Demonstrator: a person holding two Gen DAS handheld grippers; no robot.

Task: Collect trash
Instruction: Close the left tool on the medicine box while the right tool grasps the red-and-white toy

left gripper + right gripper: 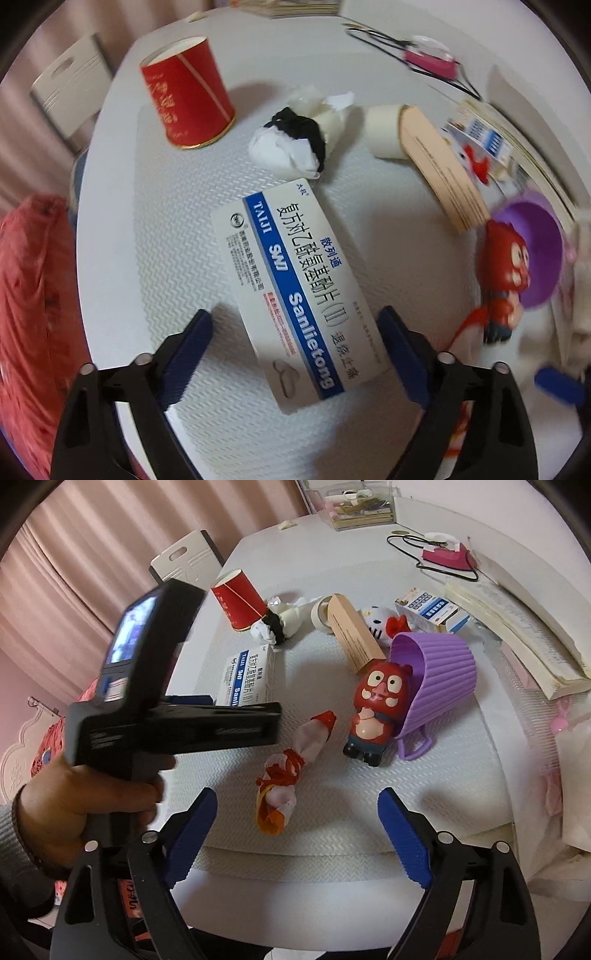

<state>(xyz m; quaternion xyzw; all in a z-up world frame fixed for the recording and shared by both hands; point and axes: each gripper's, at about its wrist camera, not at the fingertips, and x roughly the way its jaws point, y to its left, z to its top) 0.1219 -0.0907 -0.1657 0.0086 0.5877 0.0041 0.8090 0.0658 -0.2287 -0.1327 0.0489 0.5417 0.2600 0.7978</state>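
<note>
Both grippers hang wide, holding nothing: left gripper straddles the medicine box; right gripper sits near the crumpled wrapper. Centre each before squeezing.

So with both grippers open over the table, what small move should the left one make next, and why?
Probably lower a little more and close on the medicine box. The left gripper is open, and the box lies flat on the table with its near end already between the fingers, which are not touching it. The right gripper hangs open near the red and white wrapper.
</note>
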